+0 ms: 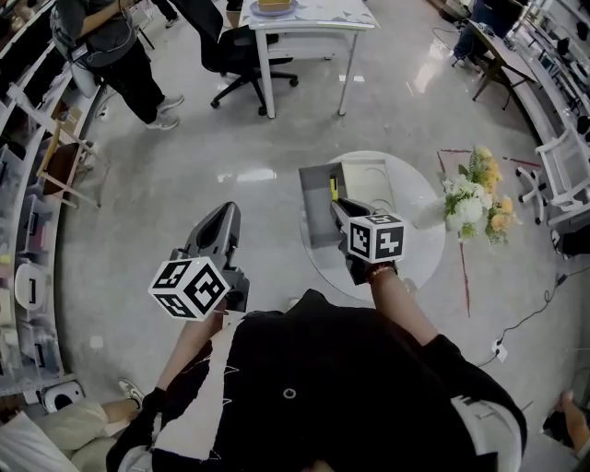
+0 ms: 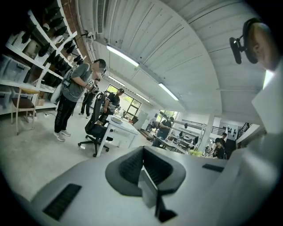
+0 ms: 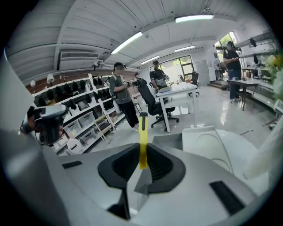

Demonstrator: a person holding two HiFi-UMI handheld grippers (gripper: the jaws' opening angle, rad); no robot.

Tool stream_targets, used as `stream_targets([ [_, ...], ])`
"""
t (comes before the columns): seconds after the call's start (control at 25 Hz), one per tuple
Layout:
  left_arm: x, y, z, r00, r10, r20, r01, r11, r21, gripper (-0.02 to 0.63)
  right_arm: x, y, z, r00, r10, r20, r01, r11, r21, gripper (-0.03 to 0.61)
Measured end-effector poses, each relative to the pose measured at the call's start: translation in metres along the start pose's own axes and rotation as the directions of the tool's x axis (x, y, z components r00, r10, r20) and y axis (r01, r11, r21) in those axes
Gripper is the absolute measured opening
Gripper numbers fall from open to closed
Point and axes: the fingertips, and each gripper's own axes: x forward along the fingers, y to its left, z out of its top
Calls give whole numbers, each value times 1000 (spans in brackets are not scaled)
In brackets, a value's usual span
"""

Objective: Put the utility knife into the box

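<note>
The yellow utility knife (image 1: 334, 188) with a black tip is clamped between the jaws of my right gripper (image 1: 337, 205) and points away from me. It hangs over the grey box (image 1: 319, 214), which lies open on the round white table (image 1: 417, 251) with a white lid or tray (image 1: 371, 182) beside it. In the right gripper view the knife (image 3: 143, 140) sticks up out of the right gripper (image 3: 142, 166), with the box (image 3: 167, 141) just beyond. My left gripper (image 1: 221, 218) hovers over the floor to the left of the table, jaws together and empty (image 2: 144, 170).
A bunch of white and yellow flowers (image 1: 476, 197) stands at the table's right edge. Farther off are a white desk (image 1: 313, 20), a black office chair (image 1: 232, 53) and a standing person (image 1: 112, 48). Shelving (image 1: 28, 184) lines the left wall.
</note>
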Motion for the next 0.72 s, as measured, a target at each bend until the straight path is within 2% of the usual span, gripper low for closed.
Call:
stream_targets([
  [0.44,-23,24,14,997,75,34,-74,997,-14,12,35,-8,-50,990,-5,-143,13,999,51,60],
  [0.72,-34,34,20,993,110,42,-109,994,-24,12,47,-21,-87,969,-37,-243,56,996,70,60],
])
